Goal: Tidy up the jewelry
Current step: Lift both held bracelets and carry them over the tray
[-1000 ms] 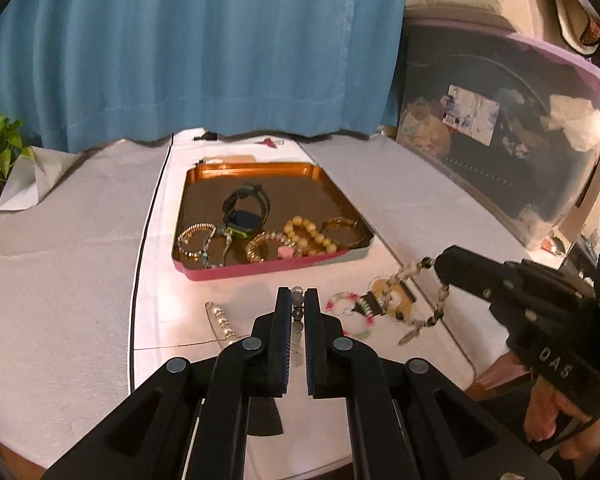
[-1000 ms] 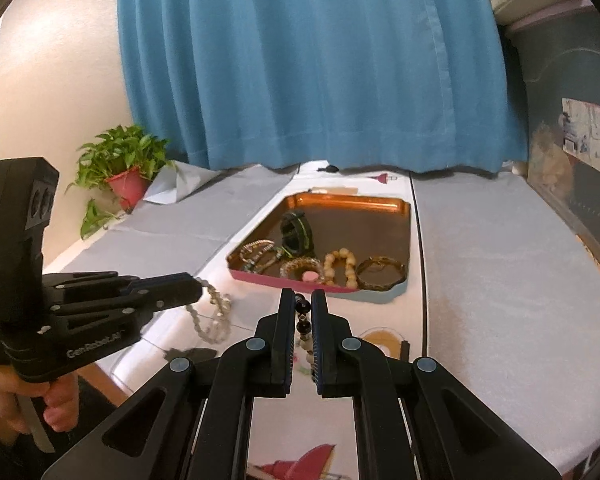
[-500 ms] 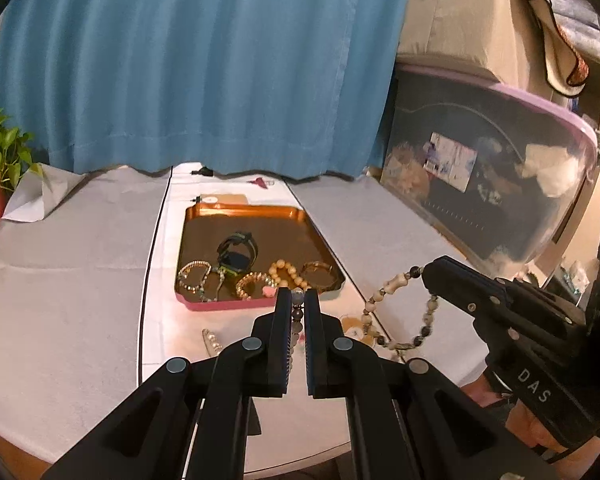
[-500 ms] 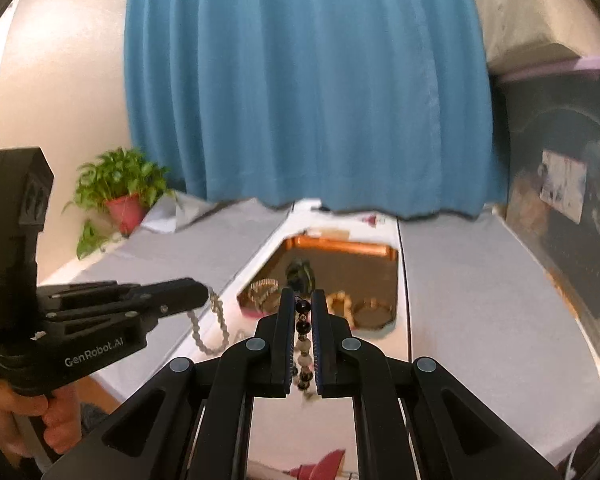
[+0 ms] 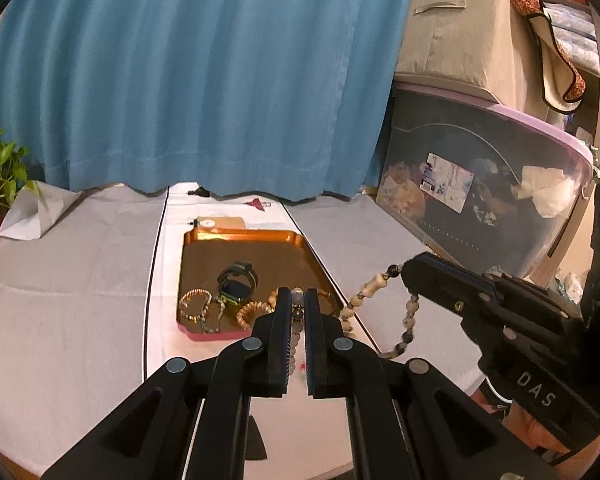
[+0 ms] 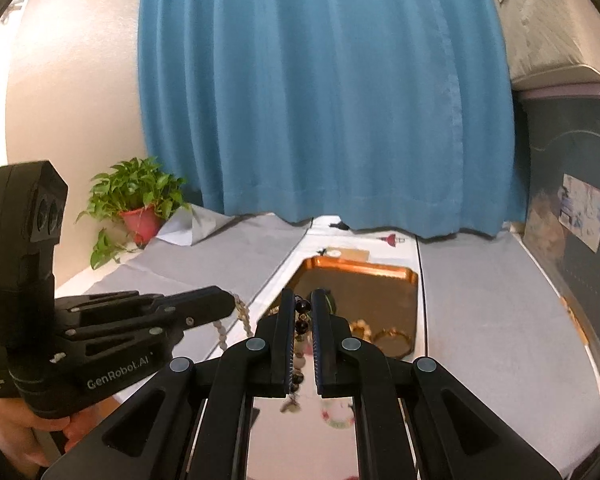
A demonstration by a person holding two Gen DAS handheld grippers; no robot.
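A long necklace (image 5: 374, 281) of beige and dark beads hangs in the air between my two grippers. My left gripper (image 5: 298, 300) is shut on one stretch of it, and its beads show between the pads. My right gripper (image 6: 302, 300) is shut on another stretch with dark beads, and a loop sags under its tip (image 5: 410, 270). Beyond both lies a copper tray (image 5: 240, 235) with a pink front edge. It holds a dark watch (image 5: 238, 280) and several bead bracelets (image 5: 196, 304). The left gripper (image 6: 228, 304) trails beads (image 6: 242, 314) in the right wrist view.
A pink, white and green bracelet (image 6: 338, 416) lies on the white table strip below my right gripper. A potted plant (image 6: 140, 200) stands at the far left. A dark storage bin (image 5: 480, 200) with a purple lid borders the right side. A blue curtain hangs behind.
Both grippers have risen, lifting the necklace clear of the table. The tray and the bracelet on the table now sit lower and farther away in both views.
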